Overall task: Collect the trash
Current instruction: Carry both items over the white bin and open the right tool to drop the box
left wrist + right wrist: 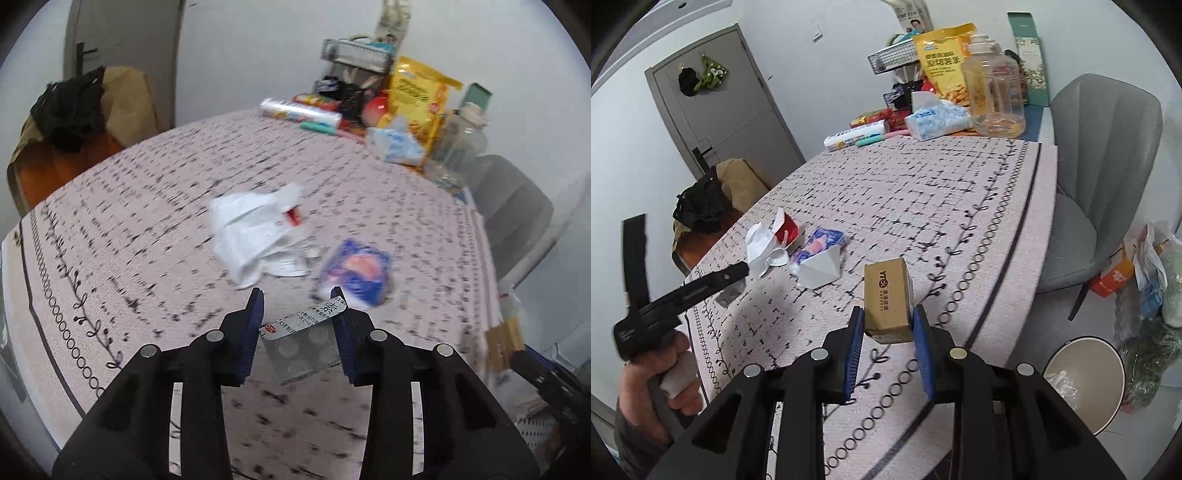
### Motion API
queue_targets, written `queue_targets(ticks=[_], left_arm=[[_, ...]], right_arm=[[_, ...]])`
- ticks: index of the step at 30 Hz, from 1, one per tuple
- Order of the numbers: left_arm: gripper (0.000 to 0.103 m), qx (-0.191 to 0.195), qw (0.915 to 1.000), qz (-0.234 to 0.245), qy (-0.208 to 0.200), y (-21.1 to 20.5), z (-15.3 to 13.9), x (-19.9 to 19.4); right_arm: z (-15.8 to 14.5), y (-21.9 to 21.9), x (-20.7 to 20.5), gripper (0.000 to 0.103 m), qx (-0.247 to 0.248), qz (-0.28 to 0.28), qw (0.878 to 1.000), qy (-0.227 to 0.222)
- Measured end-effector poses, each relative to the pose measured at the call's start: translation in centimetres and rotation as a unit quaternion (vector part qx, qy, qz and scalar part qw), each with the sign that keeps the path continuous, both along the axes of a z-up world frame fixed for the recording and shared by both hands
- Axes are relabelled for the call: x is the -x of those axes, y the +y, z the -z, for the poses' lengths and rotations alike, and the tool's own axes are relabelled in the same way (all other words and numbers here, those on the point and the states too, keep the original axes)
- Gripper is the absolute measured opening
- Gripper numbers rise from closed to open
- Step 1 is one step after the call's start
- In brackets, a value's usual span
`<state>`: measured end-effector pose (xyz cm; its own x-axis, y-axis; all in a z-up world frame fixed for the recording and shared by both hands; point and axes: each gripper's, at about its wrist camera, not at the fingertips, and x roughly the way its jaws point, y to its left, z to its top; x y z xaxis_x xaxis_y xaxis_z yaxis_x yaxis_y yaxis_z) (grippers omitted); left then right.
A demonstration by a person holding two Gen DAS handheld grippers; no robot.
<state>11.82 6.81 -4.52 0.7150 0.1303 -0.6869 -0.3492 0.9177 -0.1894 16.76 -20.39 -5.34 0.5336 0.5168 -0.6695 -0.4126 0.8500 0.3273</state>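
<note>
Both tools loaded, most of the trash not yet binned

Nearest, the left tool (299, 306) is clenched on a foil blister pack (301, 341), and the right tool (888, 325) grips a small cardboard box (888, 301) above the tabletop (960, 206) edge, the bin (1084, 384) down to its right. Farther off, crumpled white paper (251, 232), a blue wrapper (354, 273) and a folded white carton (820, 271) are left to collect.

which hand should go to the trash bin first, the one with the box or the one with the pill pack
Right. The right tongs already grip the cardboard box, and the bin sits just below to their right. The left tongs hold the blister pack across the table, farther from it.
</note>
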Motion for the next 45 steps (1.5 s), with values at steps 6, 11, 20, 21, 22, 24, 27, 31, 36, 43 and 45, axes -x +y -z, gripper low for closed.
queue_targets(ticks=[6,11,20,21,22,24,27,31,36,43,45], left_arm=[[0.037,-0.007,0.9981,0.058,-0.017,-4.7,-1.9,-1.1],[0.037,-0.011,0.9941,0.106,-0.022,-9.0,-2.7,-2.7],[0.037,-0.011,0.9836,0.18,-0.009,-16.7,-2.3,-6.2],[0.037,-0.011,0.9825,0.186,-0.007,-17.3,-2.2,-6.5],[0.037,-0.011,0.9811,0.193,-0.004,-18.1,-2.0,-6.9],[0.037,-0.012,0.9781,0.208,0.002,-19.7,-1.6,-7.5],[0.037,-0.01,0.9736,0.228,0.012,-21.9,-1.0,-8.7],[0.037,-0.007,0.967,0.253,0.027,-24.7,0.0,-10.1],[0.037,-0.008,0.9565,0.288,0.049,-28.5,1.6,-11.9],[0.037,-0.006,0.9377,0.337,0.084,-34.2,4.3,-13.4],[0.037,-0.004,0.9327,0.348,0.094,-35.5,5.2,-13.5]], right_arm=[[-0.1,-3.6,-0.6,0.027,-0.009,0.038,0.999,-0.004],[0.2,-7.2,-1.0,0.027,-0.014,0.076,0.997,-0.003],[2.5,-14.1,-1.7,0.028,-0.02,0.144,0.989,0.016],[3.0,-15.1,-1.7,0.028,-0.022,0.154,0.988,0.019],[3.3,-15.8,-1.8,0.028,-0.022,0.161,0.987,0.022],[4.0,-17.2,-2.0,0.028,-0.023,0.174,0.984,0.027],[5.4,-19.2,-2.3,0.028,-0.024,0.194,0.98,0.037],[7.2,-21.7,-2.9,0.029,-0.027,0.215,0.975,0.049],[9.2,-25.0,-3.1,0.062,-0.041,0.253,0.965,0.048],[11.4,-29.6,-2.0,0.062,-0.055,0.292,0.953,0.067],[11.8,-30.8,-1.5,0.062,-0.058,0.301,0.949,0.071]])
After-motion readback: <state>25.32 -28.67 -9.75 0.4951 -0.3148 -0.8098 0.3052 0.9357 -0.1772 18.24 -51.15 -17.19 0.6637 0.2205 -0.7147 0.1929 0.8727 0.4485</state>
